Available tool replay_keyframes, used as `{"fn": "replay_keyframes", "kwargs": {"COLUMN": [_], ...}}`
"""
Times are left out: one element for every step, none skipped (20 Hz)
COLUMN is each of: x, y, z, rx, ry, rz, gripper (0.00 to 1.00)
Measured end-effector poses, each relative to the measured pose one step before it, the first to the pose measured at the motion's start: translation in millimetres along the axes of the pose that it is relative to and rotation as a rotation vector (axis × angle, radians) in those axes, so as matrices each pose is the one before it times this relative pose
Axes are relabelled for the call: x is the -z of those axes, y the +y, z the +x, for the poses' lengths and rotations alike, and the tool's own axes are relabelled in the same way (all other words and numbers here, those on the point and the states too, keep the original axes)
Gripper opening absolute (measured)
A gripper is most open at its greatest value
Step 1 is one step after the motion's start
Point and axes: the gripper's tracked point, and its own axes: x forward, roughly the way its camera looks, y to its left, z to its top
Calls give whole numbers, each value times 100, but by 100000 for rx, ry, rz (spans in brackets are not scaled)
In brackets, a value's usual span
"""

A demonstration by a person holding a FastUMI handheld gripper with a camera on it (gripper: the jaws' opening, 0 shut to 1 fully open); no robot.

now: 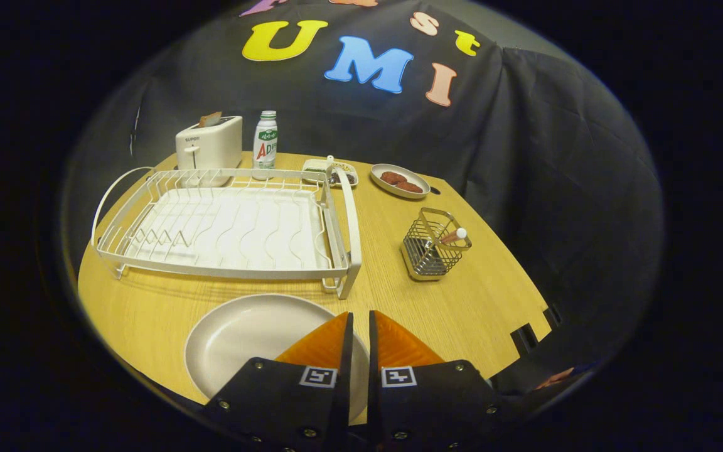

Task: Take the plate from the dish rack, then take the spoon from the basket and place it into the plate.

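Note:
An empty white dish rack (223,220) stands on the wooden table (462,314). The white plate (248,342) lies flat on the table in front of the rack, just ahead of and partly under my fingers. My gripper (361,314) hovers over the plate's right rim, shut with only a thin slit between the fingers and nothing held. To the right beyond the fingers stands a wire basket (427,254). A spoon (454,236) leans in it, its pale handle end sticking out at the top.
Behind the rack are a white toaster (209,144) and a small bottle (265,141). A small tray (330,171) and a dish of brown food (400,180) sit at the back. The table's front right edge has notches (528,339).

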Motion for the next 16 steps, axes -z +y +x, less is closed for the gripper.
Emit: {"fn": "replay_keyframes", "kwargs": {"x": [-318,-564,-463,-737,-605,-747,-565,-620,-392,-410,-260,-294,-103,-160,-85,-33], "y": [-339,-598,-906,-914,-965,-951,-895,-664,-866,-706,-381,-550,-436,-375,-234,-118], "z": [274,162,92,144,409,379,486,632,851,767,601,746,616,797,578,632], "rx": [603,1105,1594,1996,2205,2036,1765,1185,2420,1550,660,869,817,861,476,-4], "ry": [-256,-608,-786,-817,-774,-861,-725,-423,53,195,612,629,532,650,818,819], "rz": [301,196,331,585,923,1071,1196,1332,933,1287,1744,1599,1546,1563,1251,1029], "gripper": [12,12,12,12,12,12,12,12,12,21,25,27,27,33,33,33]}}
